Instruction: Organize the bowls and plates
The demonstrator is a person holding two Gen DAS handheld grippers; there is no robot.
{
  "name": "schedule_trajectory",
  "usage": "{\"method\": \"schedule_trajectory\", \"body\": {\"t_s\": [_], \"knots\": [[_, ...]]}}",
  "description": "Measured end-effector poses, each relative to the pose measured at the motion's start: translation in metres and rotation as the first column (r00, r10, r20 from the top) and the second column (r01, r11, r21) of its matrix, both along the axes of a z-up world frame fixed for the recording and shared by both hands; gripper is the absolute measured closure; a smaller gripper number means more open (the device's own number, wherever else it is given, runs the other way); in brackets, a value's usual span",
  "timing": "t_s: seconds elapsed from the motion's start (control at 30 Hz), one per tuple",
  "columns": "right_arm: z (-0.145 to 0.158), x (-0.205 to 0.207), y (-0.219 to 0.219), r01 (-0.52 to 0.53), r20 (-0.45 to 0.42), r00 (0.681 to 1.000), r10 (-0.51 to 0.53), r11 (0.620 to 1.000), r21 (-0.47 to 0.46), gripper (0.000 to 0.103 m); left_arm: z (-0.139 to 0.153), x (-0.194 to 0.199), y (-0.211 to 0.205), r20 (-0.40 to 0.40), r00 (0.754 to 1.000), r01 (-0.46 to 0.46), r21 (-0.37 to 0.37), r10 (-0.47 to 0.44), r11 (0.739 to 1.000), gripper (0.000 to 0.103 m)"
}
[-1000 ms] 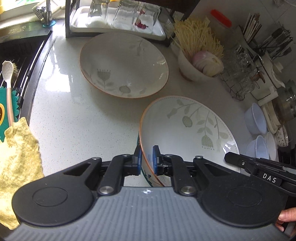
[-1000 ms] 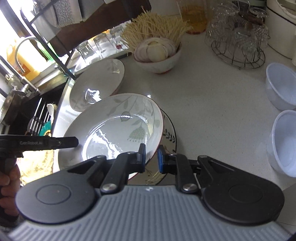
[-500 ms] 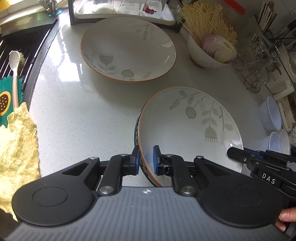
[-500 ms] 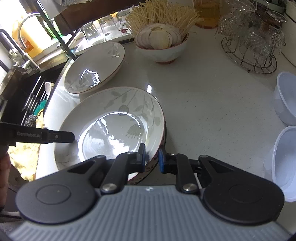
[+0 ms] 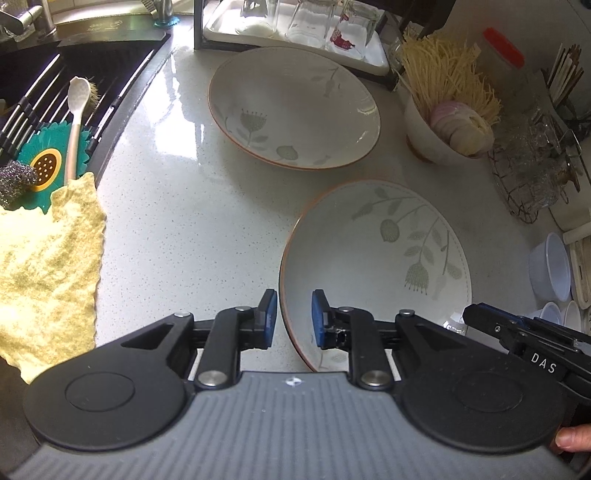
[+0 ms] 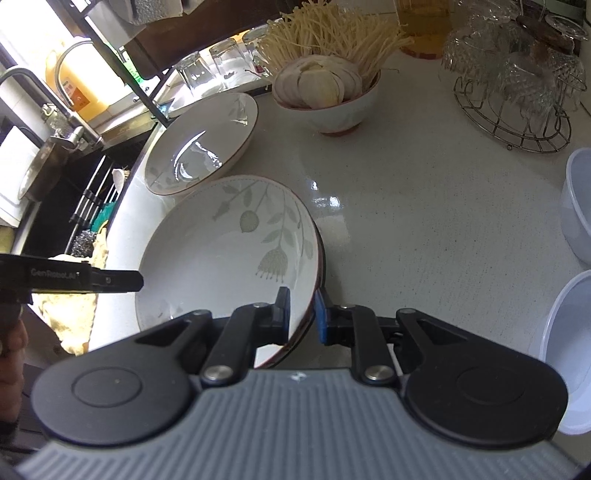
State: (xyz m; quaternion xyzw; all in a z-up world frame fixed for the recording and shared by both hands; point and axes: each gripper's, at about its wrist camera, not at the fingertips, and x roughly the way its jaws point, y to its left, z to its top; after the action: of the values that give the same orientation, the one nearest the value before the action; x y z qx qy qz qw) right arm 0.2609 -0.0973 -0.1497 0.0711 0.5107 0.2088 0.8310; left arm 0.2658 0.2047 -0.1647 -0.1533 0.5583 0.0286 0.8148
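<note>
On the speckled white bench (image 5: 177, 229), the near cream ceramic plate with a leaf pattern and brown rim (image 5: 376, 266) sits tilted, seemingly on a darker dish beneath. The right gripper (image 6: 301, 308) is clamped on its near rim. The left gripper (image 5: 293, 314) straddles the opposite rim with its jaws opening, pads clear of the edge. A clean release probably means letting the plate settle level before the right side lets go, so it does not slide. A matching second plate (image 5: 295, 110) lies apart, toward the glass rack (image 5: 295, 33). Only the left view shows the yellow cloth (image 5: 48, 258) and sink brush (image 5: 75, 110) clearly; only the right view shows the dark edge under the plate and the large pale plastic bowls (image 6: 576, 206).
</note>
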Motion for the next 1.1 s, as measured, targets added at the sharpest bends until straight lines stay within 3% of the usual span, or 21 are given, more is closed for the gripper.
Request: {"method": "schedule_trajectory", "body": {"t_s": [0.47,0.67,0.73,1.0,1.1], "knots": [[0.063,0.001,-0.002,0.037,0.148,0.988,-0.046,0.997,0.066,0.085,0.071,-0.013,-0.009,0.157,0.987,0.036,0.058,-0.045,0.998,0.079],[0.096,-0.013,0.007,0.06,0.223,0.972,-0.078,0.994,0.088,0.084,0.106,-0.026,-0.011,0.26,0.96,0.087,0.076,-0.104,0.993,0.077],[0.104,-0.019,0.011,0.068,0.242,0.966,-0.088,0.994,0.091,0.084,0.116,-0.033,-0.01,0.289,0.95,0.1,0.086,-0.121,0.991,0.073],[0.123,-0.048,0.027,0.077,0.281,0.955,-0.1,0.993,0.093,0.084,0.139,-0.064,-0.001,0.365,0.921,0.117,0.07,-0.135,0.991,0.071],[0.128,-0.06,0.028,0.082,0.289,0.951,-0.11,0.991,0.108,0.084,0.151,-0.076,-0.002,0.398,0.906,0.126,0.076,-0.145,0.989,0.064]]}}
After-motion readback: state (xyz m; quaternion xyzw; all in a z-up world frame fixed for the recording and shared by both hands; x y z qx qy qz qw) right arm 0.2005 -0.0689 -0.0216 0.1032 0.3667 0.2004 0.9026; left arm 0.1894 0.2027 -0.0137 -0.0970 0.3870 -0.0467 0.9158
